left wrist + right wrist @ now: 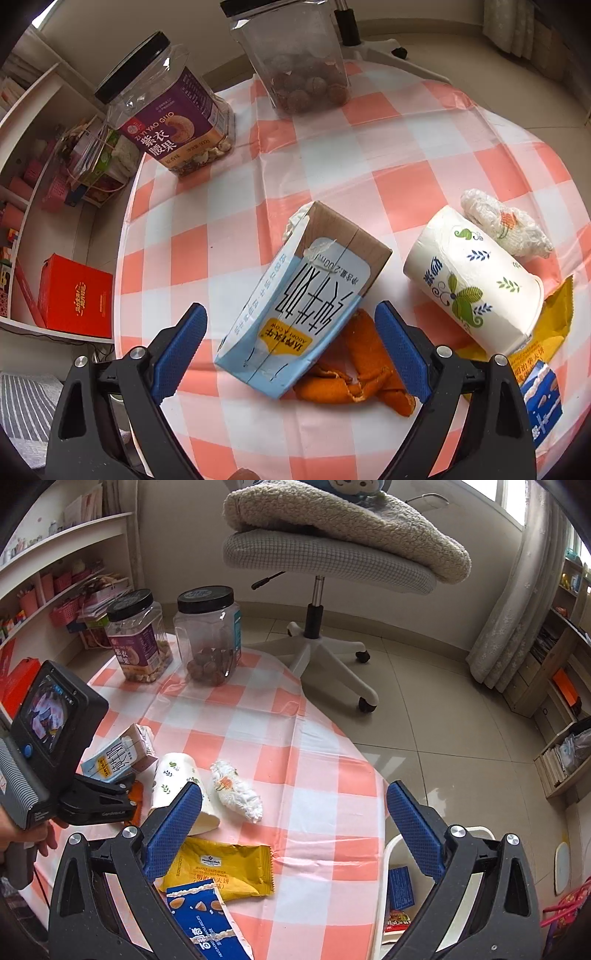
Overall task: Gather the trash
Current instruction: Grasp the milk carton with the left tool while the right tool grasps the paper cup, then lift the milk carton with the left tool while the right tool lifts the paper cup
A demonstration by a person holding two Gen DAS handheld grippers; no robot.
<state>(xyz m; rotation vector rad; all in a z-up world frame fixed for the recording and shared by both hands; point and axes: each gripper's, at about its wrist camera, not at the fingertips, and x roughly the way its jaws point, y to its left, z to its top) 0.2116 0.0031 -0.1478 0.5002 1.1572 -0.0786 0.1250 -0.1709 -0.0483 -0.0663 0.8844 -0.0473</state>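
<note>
Near the worktop's [369, 155] left edge, the wide-open left gripper [291, 354] straddles the milk carton [295, 295]; closing may snag the orange peel [354, 376]. Right gripper [295, 830] gapes empty.

Left gripper [290, 347], jaws wide, straddles milk carton [295, 302] lying on orange peel [364, 373].

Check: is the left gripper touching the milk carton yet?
Apart. Left wrist view shows the left gripper open, with tablecloth visible between each pad and the milk carton.
</note>
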